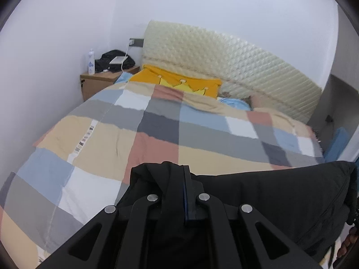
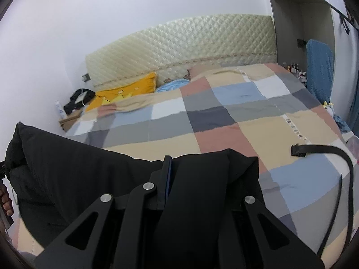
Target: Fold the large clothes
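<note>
A large black garment (image 1: 269, 197) hangs stretched between my two grippers above the near edge of the bed (image 1: 157, 134). My left gripper (image 1: 177, 179) is shut on one bunched corner of it. My right gripper (image 2: 179, 170) is shut on the other corner; the cloth (image 2: 67, 168) runs off to the left in the right wrist view. The fabric covers most of both grippers' fingers. The garment's lower part is hidden below the frames.
The bed has a checked quilt (image 2: 224, 116), a yellow pillow (image 1: 179, 83) and a quilted headboard (image 1: 224, 62). A nightstand (image 1: 98, 80) with a bottle and black items stands at the left wall. A black strap (image 2: 325, 150) lies on the quilt at right. A blue towel (image 2: 318, 67) hangs far right.
</note>
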Demonstrator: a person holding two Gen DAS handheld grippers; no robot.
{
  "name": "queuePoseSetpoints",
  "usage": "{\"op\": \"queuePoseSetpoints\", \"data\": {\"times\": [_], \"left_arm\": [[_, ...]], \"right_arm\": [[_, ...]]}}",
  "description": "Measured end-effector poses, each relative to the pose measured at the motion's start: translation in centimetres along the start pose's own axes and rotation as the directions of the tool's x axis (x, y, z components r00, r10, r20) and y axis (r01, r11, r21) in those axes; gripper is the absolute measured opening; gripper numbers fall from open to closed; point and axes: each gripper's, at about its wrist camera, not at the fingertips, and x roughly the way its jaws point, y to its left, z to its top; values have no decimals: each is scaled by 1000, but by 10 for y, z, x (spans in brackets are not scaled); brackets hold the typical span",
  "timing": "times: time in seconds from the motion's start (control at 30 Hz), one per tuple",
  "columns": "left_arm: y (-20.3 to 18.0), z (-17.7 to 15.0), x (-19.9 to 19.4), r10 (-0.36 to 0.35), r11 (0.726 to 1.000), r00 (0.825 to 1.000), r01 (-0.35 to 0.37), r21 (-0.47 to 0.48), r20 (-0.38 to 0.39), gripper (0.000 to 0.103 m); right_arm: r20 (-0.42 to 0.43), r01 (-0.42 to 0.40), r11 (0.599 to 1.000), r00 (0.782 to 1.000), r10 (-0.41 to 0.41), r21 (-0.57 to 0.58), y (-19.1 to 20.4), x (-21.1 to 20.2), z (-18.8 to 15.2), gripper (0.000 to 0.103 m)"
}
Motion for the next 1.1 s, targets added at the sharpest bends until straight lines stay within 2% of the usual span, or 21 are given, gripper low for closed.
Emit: {"op": "queuePoseSetpoints", "data": {"times": [0.13, 0.17, 0.27, 0.5, 0.57, 0.8, 0.9, 0.97, 1.0, 1.03, 1.07, 1.1], "left_arm": [[-3, -28, 33, 34, 999, 999, -34, -2, 13, 7], [-2, -38, 41, 39, 999, 999, -39, -4, 11, 7], [5, -52, 59, 20, 1000, 1000, -20, -15, -3, 7], [20, -52, 89, -50, 997, 995, 43, -71, -91, 8], [24, -56, 97, -70, 991, 991, 56, -119, -113, 8], [39, -69, 95, -173, 965, 980, 148, -216, -102, 9], [42, -71, 86, -190, 961, 977, 164, -222, -101, 10], [48, -69, 76, -241, 938, 968, 213, -273, -74, 17], [55, -69, 67, -287, 910, 957, 260, -321, -39, 31], [63, -67, 57, -343, 874, 939, 320, -365, 2, 60], [67, -65, 46, -380, 848, 924, 366, -382, 42, 76], [69, -62, 35, -391, 840, 917, 389, -378, 75, 94]], "right_arm": [[-54, 49, 998, 997, -48, 28, -3, 35, -21, 11], [-57, 63, 998, 996, -63, 6, 0, 39, -26, 11], [-56, 84, 996, 995, -86, -41, 8, 48, -34, 11], [-85, 88, 996, 992, -90, -31, 11, 77, -42, 11], [-88, 89, 996, 992, -90, -15, 11, 84, -44, 12], [-120, 63, 993, 991, -51, 97, 3, 88, -55, 14], [-126, 49, 991, 991, -33, 126, 2, 83, -56, 15], [-134, 42, 988, 991, -22, 147, 1, 78, -55, 19], [-138, 34, 986, 990, -12, 160, 0, 76, -54, 24], [-139, 25, 984, 990, 0, 174, -2, 73, -54, 28], [-131, 4, 981, 991, 22, 194, -4, 65, -53, 40], [-120, -10, 979, 992, 36, 205, -6, 59, -52, 57]]}}
